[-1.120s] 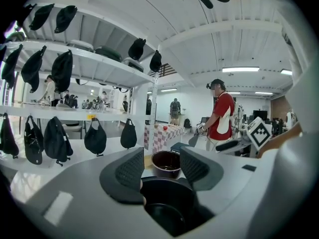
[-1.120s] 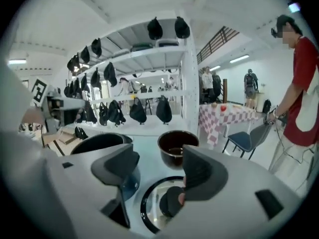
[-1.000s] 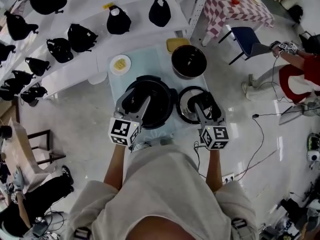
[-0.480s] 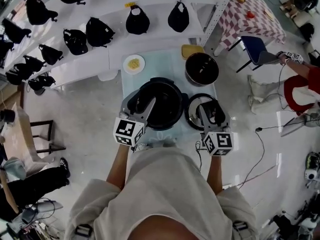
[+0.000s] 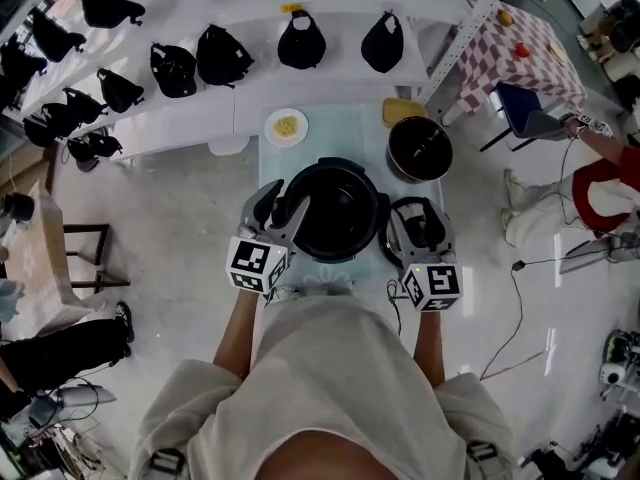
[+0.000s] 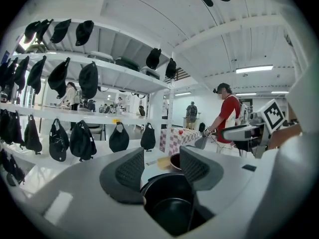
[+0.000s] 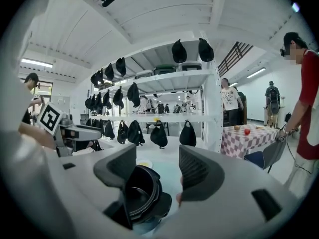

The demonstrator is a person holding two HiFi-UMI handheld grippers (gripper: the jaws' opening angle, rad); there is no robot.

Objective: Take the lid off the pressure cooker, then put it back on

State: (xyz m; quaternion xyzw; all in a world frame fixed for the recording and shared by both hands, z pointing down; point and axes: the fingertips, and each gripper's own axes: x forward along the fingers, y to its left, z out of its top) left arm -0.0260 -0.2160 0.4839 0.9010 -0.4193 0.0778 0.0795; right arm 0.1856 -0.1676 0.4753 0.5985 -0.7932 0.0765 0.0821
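Note:
The black pressure cooker (image 5: 335, 211) stands open on a light blue mat, its dark pot empty. Its round lid (image 5: 393, 230) lies flat on the mat just right of it. My left gripper (image 5: 278, 204) hovers at the cooker's left rim, open, with nothing between its fingers. In the left gripper view the left gripper (image 6: 162, 169) looks down into the cooker (image 6: 172, 203). My right gripper (image 5: 420, 223) hangs over the lid, and its jaws have just been closing a little. Nothing is between them in the right gripper view, where the right gripper (image 7: 157, 171) has the cooker (image 7: 142, 193) low on its left.
A second black pot (image 5: 419, 149) sits behind the lid, with a yellow pad (image 5: 403, 111) beyond it. A white plate (image 5: 286, 126) of food lies at the mat's far left. White shelves with black caps (image 5: 222, 56) run behind. A person in red (image 5: 610, 183) stands to the right.
Both grippers have drawn back toward my body. The left one has left the cooker's middle for its left rim. The right jaws look slightly narrower. The lid has not moved.

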